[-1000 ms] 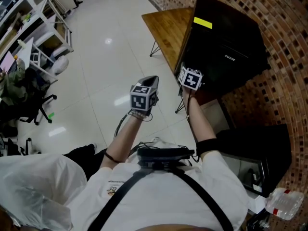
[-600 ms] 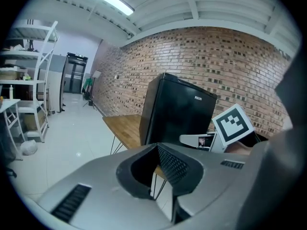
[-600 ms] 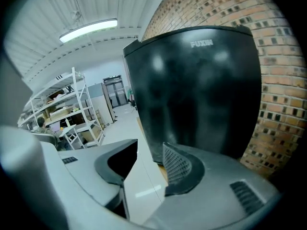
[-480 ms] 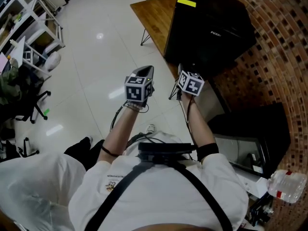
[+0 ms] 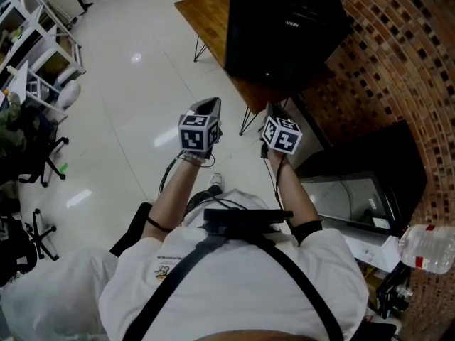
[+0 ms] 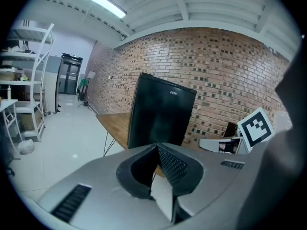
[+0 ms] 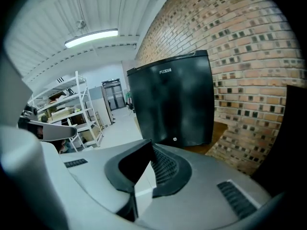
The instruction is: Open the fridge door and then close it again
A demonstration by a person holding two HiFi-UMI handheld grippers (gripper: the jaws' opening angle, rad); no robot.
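Holding the left gripper (image 6: 158, 150) and the right gripper (image 7: 151, 147) out in front, side by side yet apart, well short of the black fridge (image 5: 284, 27). Clenches the left gripper fully, jaws pressed together on nothing. Has just been closing the right gripper too, jaws now met with nothing between. Aims both toward the fridge, seen with door shut, standing on a wooden table (image 5: 206, 13) against the brick wall (image 5: 387, 59). Touches neither fridge nor table.
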